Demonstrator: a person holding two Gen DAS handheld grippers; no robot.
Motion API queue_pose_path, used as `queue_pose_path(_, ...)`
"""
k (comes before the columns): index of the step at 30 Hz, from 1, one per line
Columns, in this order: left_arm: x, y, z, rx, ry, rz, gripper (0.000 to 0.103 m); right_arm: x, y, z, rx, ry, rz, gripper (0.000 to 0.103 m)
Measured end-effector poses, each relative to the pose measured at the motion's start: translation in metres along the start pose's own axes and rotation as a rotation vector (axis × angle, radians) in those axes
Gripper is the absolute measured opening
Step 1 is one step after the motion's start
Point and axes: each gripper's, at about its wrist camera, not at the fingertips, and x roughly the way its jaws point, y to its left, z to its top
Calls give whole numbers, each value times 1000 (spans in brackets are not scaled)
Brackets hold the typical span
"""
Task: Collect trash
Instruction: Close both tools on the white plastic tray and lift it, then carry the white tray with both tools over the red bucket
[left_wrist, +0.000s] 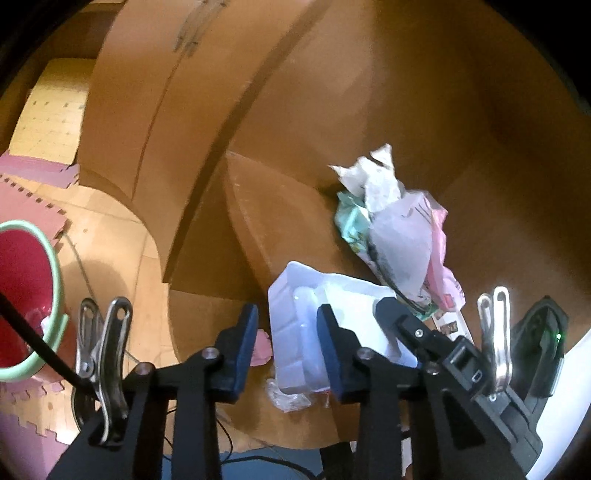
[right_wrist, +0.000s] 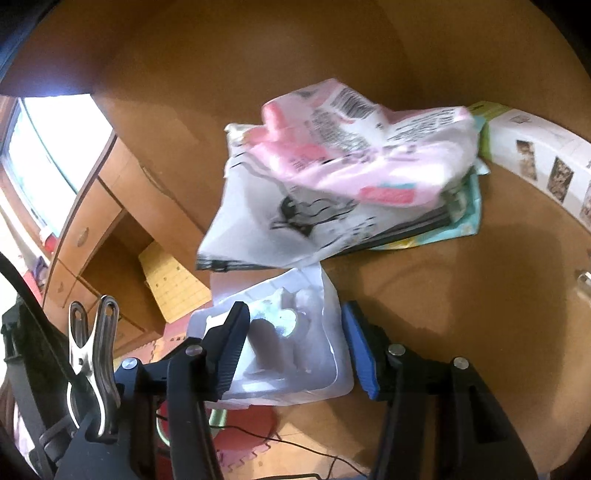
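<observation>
Brown counter (left_wrist: 424, 110); pink foam floor mat (left_wrist: 22, 184) at 9 o'clock. Both tools, left (left_wrist: 290, 338) and right (right_wrist: 295, 343), gape around white plastic tray (left_wrist: 295, 332).

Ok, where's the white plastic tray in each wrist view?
Left wrist: white plastic tray bottom centre, between the left gripper fingers.
Right wrist: tray bottom centre, between the right gripper fingers.
Shared landmark: pink-and-white wrapper just beyond the tray on the brown table.
</observation>
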Motion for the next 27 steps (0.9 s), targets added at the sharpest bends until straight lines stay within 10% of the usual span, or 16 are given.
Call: queue_pose_path(27,-96,138,20,-180,-157,212,28,100,135,-59,-77,162,224,51)
